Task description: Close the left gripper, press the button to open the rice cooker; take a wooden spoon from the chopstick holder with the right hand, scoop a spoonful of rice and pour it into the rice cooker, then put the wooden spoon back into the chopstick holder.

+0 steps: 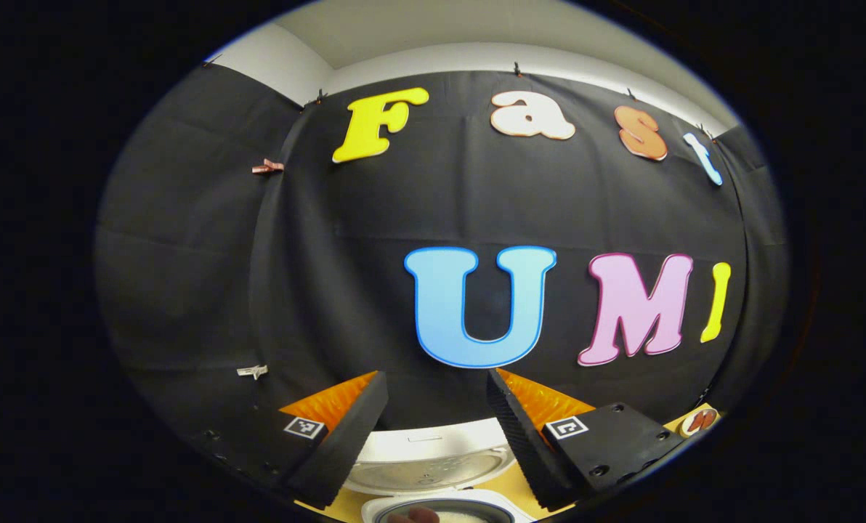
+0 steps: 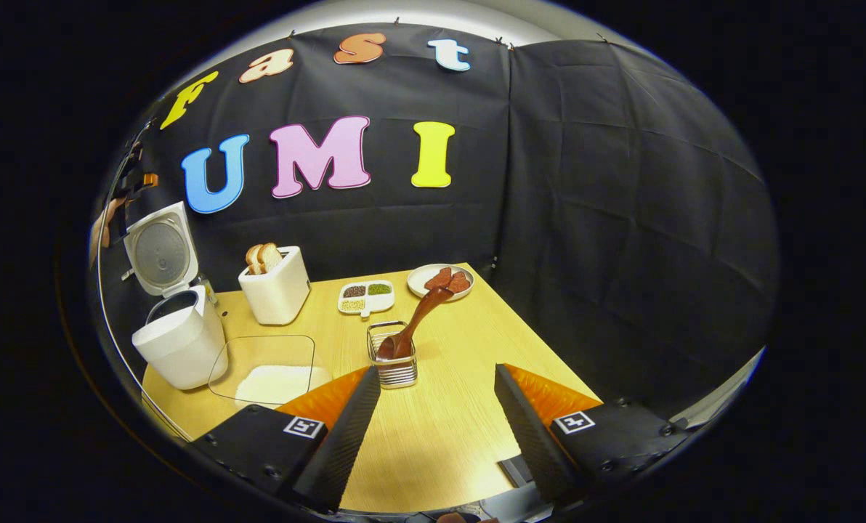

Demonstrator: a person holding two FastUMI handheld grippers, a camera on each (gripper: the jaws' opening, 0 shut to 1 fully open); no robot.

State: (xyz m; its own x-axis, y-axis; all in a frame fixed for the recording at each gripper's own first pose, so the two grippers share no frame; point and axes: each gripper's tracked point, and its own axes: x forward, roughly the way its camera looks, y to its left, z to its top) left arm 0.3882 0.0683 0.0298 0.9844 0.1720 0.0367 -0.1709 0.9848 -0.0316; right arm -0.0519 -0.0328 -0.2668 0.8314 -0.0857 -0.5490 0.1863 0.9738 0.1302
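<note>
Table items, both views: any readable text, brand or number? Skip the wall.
No readable text.
Rice cooker: faint mark on the open lid, too blurred to read.
Toaster: none visible.
Right gripper: square coded markers, patterns, not words.

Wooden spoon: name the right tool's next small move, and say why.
Probably nothing beyond drawing back: the wooden spoon stands in the chopstick holder, the right tool is open and clear of it, and the rice cooker is open.
</note>
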